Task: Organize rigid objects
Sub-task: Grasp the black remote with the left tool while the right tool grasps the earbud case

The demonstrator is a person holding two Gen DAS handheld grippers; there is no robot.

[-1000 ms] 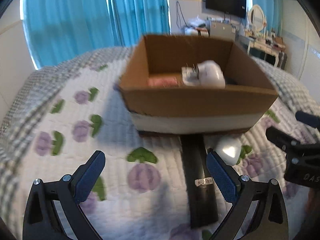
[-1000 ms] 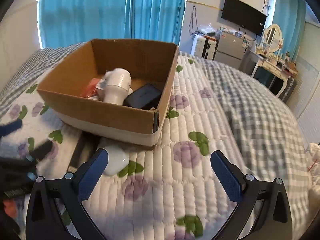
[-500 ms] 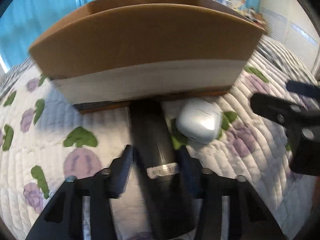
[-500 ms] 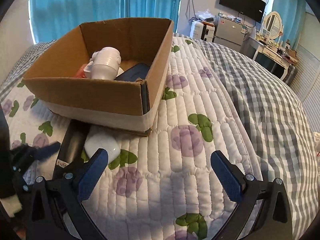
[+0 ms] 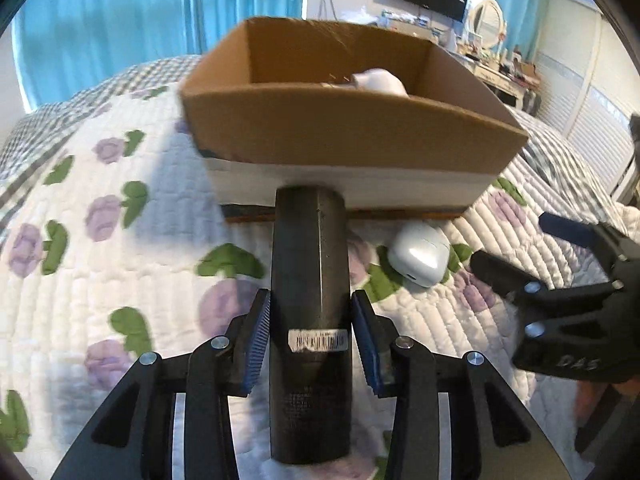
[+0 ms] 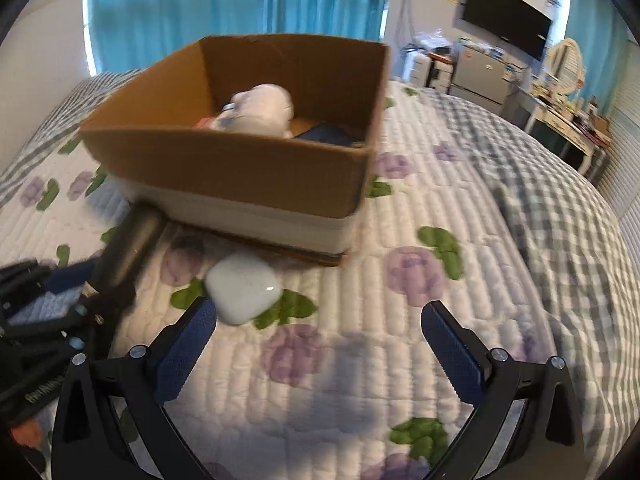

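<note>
My left gripper (image 5: 310, 328) is shut on a long black cylinder (image 5: 310, 280) with a barcode sticker, lifted off the quilt and pointing at the cardboard box (image 5: 352, 140). The cylinder also shows in the right wrist view (image 6: 128, 248). A white earbud case (image 5: 418, 254) lies on the quilt just right of the cylinder and in front of the box; it also shows in the right wrist view (image 6: 242, 286). My right gripper (image 6: 320, 340) is open and empty, hovering just before the case. The box (image 6: 240, 168) holds a white rounded object (image 6: 260, 112) and a dark flat item (image 6: 328, 136).
The floral quilted bed cover (image 6: 400, 320) spreads all around the box. Blue curtains (image 5: 120, 32) hang behind. A desk with a TV and a mirror (image 6: 560, 92) stands at the far right. My right gripper shows in the left wrist view (image 5: 568, 300) at the right.
My left gripper closed on the black cylinder and raised it, pulling back from the box. My right gripper moved lower and closer toward the white case.
</note>
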